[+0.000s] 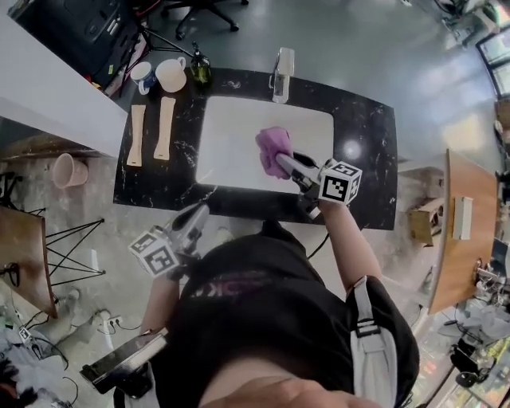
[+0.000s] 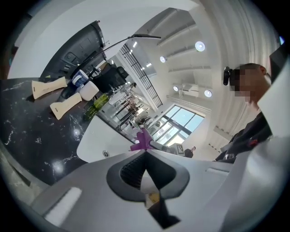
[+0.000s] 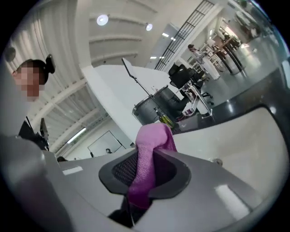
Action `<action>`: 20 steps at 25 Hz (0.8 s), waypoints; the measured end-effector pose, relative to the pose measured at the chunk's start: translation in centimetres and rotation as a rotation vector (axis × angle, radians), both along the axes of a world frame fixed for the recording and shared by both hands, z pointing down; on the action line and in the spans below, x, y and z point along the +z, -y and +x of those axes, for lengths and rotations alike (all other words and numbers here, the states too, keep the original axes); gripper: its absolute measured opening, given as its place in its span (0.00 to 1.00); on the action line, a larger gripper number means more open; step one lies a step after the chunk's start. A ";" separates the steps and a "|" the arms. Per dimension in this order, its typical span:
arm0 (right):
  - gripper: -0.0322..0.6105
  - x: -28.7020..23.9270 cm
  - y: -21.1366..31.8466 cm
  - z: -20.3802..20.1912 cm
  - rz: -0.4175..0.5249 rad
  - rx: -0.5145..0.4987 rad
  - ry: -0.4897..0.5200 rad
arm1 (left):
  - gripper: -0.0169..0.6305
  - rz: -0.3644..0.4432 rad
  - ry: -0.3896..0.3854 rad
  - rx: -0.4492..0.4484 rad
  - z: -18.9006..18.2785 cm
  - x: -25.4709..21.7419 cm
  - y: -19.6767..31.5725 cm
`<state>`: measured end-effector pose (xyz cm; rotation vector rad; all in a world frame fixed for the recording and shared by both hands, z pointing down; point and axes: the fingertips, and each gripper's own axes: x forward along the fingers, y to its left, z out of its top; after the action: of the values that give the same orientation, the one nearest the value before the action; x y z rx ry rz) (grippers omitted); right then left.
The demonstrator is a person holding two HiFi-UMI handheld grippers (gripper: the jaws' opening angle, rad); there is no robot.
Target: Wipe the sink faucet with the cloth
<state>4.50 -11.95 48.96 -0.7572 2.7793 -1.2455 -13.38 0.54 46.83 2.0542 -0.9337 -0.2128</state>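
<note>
In the head view the person's torso point(image 1: 263, 319) covers the counter's point(image 1: 366, 159) edge at 6 o'clock. A chair point(image 1: 203, 9) at 12 o'clock is cut off by the top edge. The cloth's point(image 1: 273, 149) lower end vanishes between the right gripper's point(image 1: 284, 162) jaws. In the left gripper view only its purple tip shows, at 12 o'clock of the left gripper's point(image 2: 145, 152) closed jaws. The faucet's point(image 1: 281, 72) handle and the bottle's point(image 1: 200, 70) label are too small to make out.

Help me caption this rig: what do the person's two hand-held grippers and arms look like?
Both the left hand-held gripper and right hand-held gripper have pale grey jaws lined with black ribbed pads, and each carries a white cube with black square markers. The person wears a black top; forearms are bare.
</note>
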 end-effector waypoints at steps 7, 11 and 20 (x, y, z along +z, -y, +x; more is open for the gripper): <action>0.18 2.3 -8.2 3.5 -0.183 0.227 0.027 | 0.03 -0.003 -0.006 0.185 1.2 0.9 -1.7; 0.18 4.8 -11.7 8.2 -0.285 0.401 0.024 | 0.03 -0.033 -0.030 0.301 3.3 2.5 -2.8; 0.18 9.1 -14.0 20.6 -0.455 0.632 -0.151 | 0.03 0.001 -0.035 0.328 6.0 0.5 -2.9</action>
<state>25.12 2.00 58.06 -1.6425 2.0507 -1.7041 -7.42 3.45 47.30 2.1615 -0.5639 -0.0731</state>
